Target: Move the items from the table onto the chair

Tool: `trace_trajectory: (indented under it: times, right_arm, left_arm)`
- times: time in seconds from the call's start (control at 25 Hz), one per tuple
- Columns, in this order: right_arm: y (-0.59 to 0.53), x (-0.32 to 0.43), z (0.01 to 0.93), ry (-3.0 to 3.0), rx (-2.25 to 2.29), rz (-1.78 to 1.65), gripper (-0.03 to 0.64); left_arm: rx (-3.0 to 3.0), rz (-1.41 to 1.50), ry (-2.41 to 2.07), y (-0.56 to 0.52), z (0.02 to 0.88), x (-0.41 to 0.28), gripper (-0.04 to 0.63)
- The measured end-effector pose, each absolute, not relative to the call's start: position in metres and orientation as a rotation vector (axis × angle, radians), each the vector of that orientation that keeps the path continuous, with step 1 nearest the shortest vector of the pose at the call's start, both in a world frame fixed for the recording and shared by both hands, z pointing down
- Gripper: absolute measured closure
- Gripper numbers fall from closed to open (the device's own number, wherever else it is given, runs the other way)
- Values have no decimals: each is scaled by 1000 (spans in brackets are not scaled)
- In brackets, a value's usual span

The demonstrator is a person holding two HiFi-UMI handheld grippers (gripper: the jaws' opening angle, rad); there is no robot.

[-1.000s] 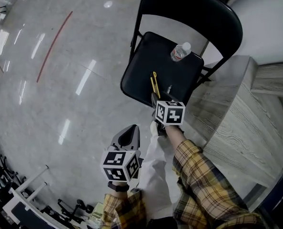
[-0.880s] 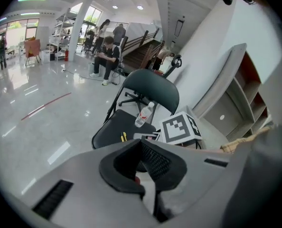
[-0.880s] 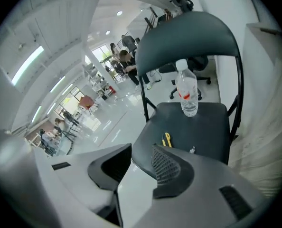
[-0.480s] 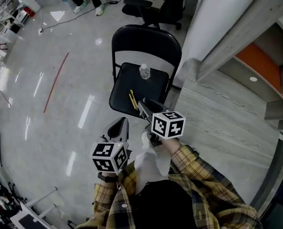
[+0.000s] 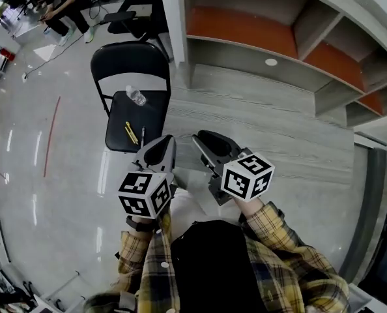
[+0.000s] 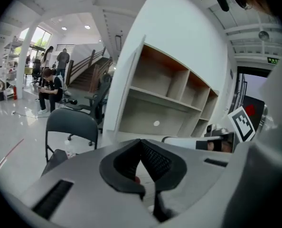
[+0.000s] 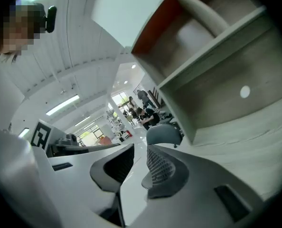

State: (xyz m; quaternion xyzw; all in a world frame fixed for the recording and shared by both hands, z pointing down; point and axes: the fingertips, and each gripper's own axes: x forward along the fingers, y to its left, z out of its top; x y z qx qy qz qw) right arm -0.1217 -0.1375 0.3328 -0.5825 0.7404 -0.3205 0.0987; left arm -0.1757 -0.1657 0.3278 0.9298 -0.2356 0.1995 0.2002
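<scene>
A black folding chair stands left of the grey wooden table. On its seat lie a clear water bottle, a yellow tool and a thin dark stick. My left gripper is shut and empty, raised beside the chair's near corner. My right gripper hovers over the table's near edge; its jaws have just been closing, a gap remains and nothing is between them. The left gripper view shows the shut pads, the chair and bottle.
An open shelf unit with orange-backed compartments rises behind the table; a small white disc lies on its lowest board. A white pillar stands by the chair. People sit on the glossy floor's far side.
Both grippers have risen and swung right, away from the chair seat toward the table. The view now takes in the table and shelves. The right jaws stand narrower.
</scene>
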Motion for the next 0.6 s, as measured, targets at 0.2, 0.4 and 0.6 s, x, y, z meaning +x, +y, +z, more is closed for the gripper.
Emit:
trace_trajectory:
  times: [0.2, 0.4, 0.6]
  right_arm:
    - [-42, -16, 307, 2132, -1888, -781, 564]
    - [42, 63, 288, 2046, -1997, -684, 584]
    - [93, 107, 277, 1990, -2094, -611, 595]
  left_arm:
    - [2673, 528, -493, -78, 311, -68, 591]
    - [2726, 533, -330, 3, 304, 13, 591]
    - [2764, 565, -203, 54, 298, 57, 591]
